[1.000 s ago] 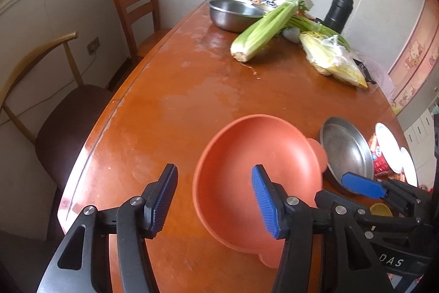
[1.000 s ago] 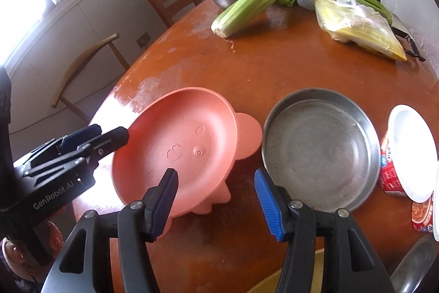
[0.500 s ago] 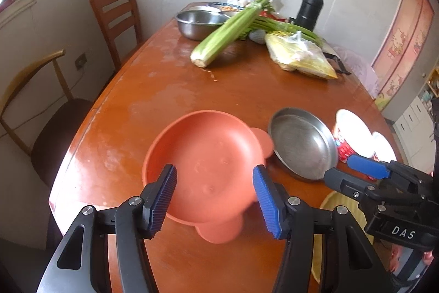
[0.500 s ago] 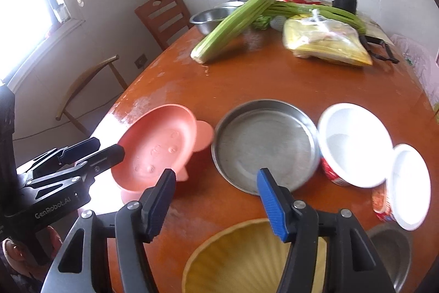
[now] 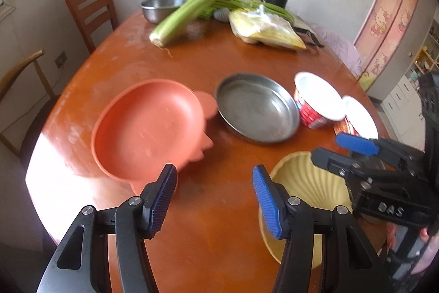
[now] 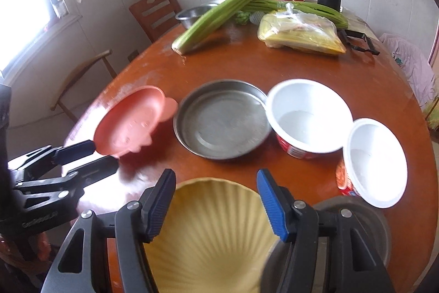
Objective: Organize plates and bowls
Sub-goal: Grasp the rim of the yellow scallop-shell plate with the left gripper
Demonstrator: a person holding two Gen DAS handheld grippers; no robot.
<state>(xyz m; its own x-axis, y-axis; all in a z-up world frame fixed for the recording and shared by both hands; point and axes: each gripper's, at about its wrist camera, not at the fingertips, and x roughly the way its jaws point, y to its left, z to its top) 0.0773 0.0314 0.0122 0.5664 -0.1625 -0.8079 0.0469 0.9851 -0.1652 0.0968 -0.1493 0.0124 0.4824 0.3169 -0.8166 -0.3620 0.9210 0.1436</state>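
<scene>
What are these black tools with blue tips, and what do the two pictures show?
They are two hand-held grippers, one in each of a person's hands; no robot arm is present. Each carries a camera looking forward along its fingers. One picture comes from the left gripper, the other from the right gripper. Both are open and hold nothing. On the brown wooden table lie a pink plastic plate, a round steel pan, two white paper bowls, a pale yellow shell-shaped dish and vegetables.

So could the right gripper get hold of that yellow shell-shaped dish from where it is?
Probably yes. The right gripper is open and empty, with the yellow dish lying right under its fingers and nothing on top of it. The left gripper sits off to the side.
</scene>
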